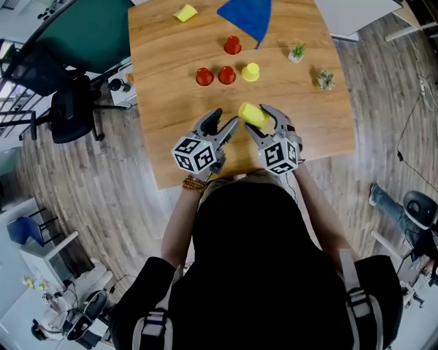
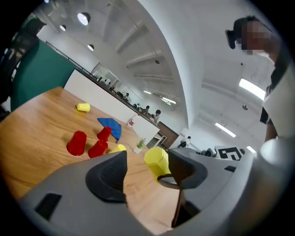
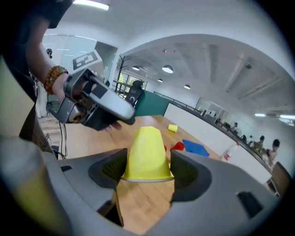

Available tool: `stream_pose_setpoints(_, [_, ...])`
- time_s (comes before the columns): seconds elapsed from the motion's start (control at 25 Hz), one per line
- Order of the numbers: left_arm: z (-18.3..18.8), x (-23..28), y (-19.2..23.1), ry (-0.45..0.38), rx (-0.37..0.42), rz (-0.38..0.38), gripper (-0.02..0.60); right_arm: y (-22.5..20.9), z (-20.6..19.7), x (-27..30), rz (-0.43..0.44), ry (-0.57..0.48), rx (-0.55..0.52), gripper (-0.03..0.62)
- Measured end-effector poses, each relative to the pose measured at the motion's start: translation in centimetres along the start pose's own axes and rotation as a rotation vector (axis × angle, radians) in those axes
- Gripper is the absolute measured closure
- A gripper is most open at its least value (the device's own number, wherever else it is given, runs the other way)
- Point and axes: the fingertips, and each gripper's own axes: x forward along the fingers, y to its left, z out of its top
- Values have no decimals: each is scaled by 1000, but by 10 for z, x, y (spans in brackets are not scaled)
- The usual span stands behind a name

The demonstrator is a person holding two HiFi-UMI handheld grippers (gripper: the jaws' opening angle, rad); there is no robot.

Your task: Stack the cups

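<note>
The right gripper [image 3: 146, 173] clamps the yellow cup [image 3: 146, 150] by its rim, mid-frame; its tapered wall may slip free. The empty, wide-open left gripper [image 2: 147, 171] could bump it.

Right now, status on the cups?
Left gripper open, empty. Right gripper shut on yellow cup, aloft. Red cups unstacked. Nothing in the way.

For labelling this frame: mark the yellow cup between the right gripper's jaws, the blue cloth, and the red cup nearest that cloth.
yellow cup [image 3: 146, 152]: right gripper view, middle of its side wall.
blue cloth [image 1: 248, 15]: head view, middle of the fabric.
red cup [image 1: 233, 45]: head view, its top.
</note>
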Motion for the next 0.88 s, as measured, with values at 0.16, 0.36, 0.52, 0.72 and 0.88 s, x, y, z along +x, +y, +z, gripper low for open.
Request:
stream_pose_setpoints(0.16, [3, 7, -4, -39, -153, -117, 293, 0, 28, -4, -8, -60, -31, 286])
stream_pose_setpoints(0.36, [10, 8, -9, -83, -219, -184, 294, 0, 41, -4, -22, -79, -30, 286])
stream_pose_setpoints(0.52, [10, 12, -18, -82, -225, -226, 295, 7, 45, -2, -4, -85, -42, 286])
stream_pose_setpoints(0.72, [12, 9, -7, -107, -252, -195, 337, 13, 49, 5, 10, -85, -30, 281])
stream_pose_setpoints(0.88, [12, 6, -3, -98, -193, -157, 344, 17, 48, 14, 40, -72, -33, 261])
